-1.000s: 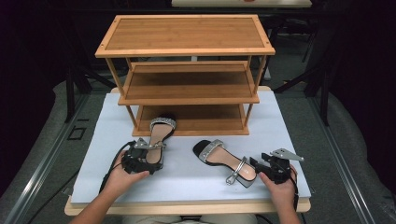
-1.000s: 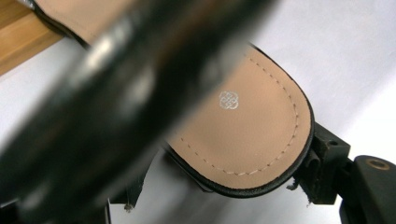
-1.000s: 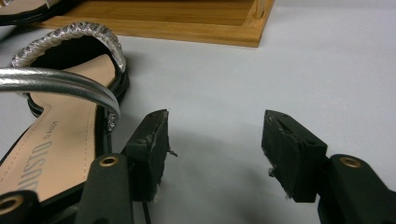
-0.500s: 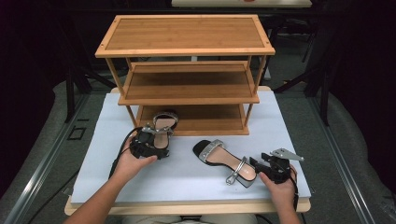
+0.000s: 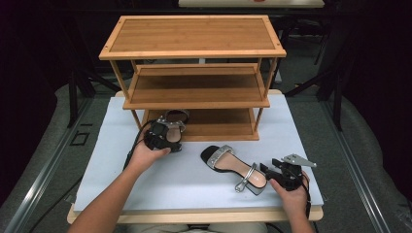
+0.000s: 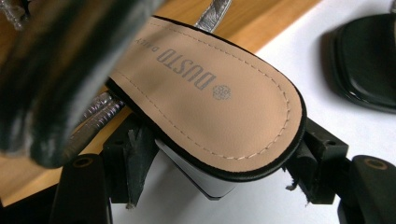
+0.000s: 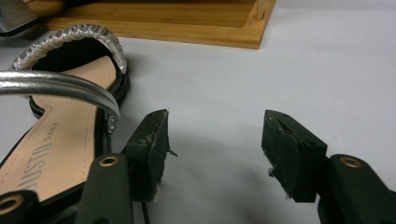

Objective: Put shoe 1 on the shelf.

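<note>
The left gripper point(image 5: 163, 138) clamps the heel of one sandal point(image 6: 205, 107), its toe over the rack's point(image 5: 194, 53) bottom shelf, while the right gripper point(image 7: 215, 154) rests wide open on the table point(image 5: 145, 179), empty, just beside the other sandal point(image 5: 233, 165).

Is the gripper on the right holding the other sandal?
No, the right gripper has its jaws spread with only white tabletop between them, and the sandal lies beside them.

Your table point(image 5: 111, 160) evenly lit from above, dark surroundings, soft shadows under your rack point(image 5: 194, 92), strap point(image 6: 56, 79) badly blurred up close, your sandal point(image 7: 56, 140) slightly soft.
</note>
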